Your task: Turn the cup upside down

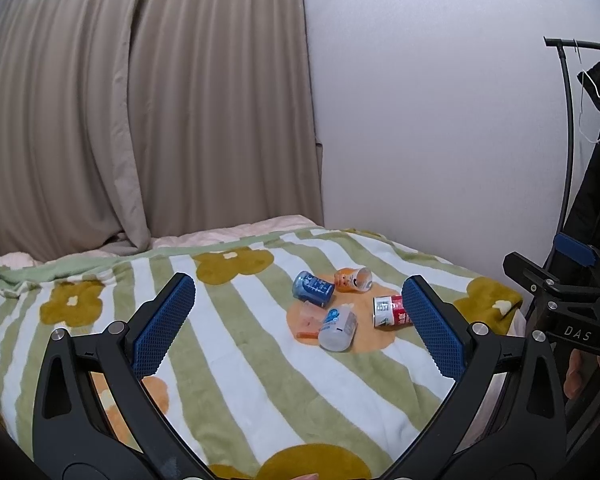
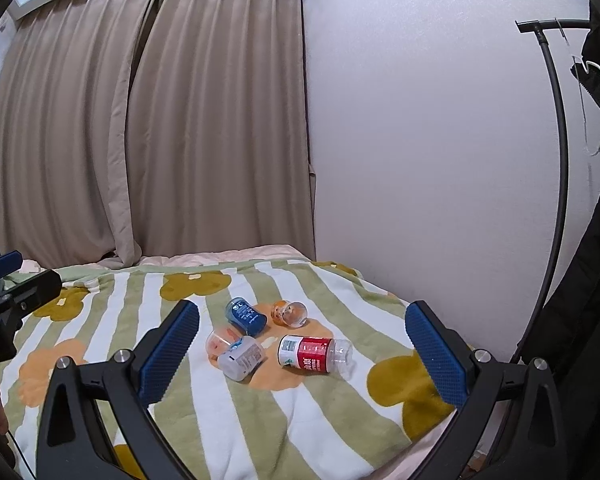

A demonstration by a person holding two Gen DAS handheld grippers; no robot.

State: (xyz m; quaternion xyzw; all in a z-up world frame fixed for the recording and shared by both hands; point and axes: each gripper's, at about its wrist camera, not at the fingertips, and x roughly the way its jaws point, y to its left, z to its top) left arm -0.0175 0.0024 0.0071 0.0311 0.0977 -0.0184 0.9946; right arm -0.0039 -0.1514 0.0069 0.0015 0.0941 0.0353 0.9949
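Note:
Several small plastic cups lie on their sides on the striped flower blanket (image 1: 228,380) (image 2: 284,420). A blue cup (image 1: 313,288) (image 2: 246,316), an orange cup (image 1: 353,279) (image 2: 289,313), a red-and-white cup (image 1: 391,311) (image 2: 314,355), a white-and-blue cup (image 1: 338,329) (image 2: 241,359) and a clear pinkish cup (image 1: 310,321) (image 2: 219,343) are clustered together. My left gripper (image 1: 298,326) is open and empty, held short of the cups. My right gripper (image 2: 302,348) is open and empty, also short of them. The right gripper's body shows in the left wrist view (image 1: 564,304).
Beige curtains (image 1: 140,112) hang behind the bed, with a white wall (image 1: 420,120) at the right. A black clothes rack (image 2: 556,160) with dark garments (image 2: 596,280) stands at the far right. The bed's right edge lies close to the cups.

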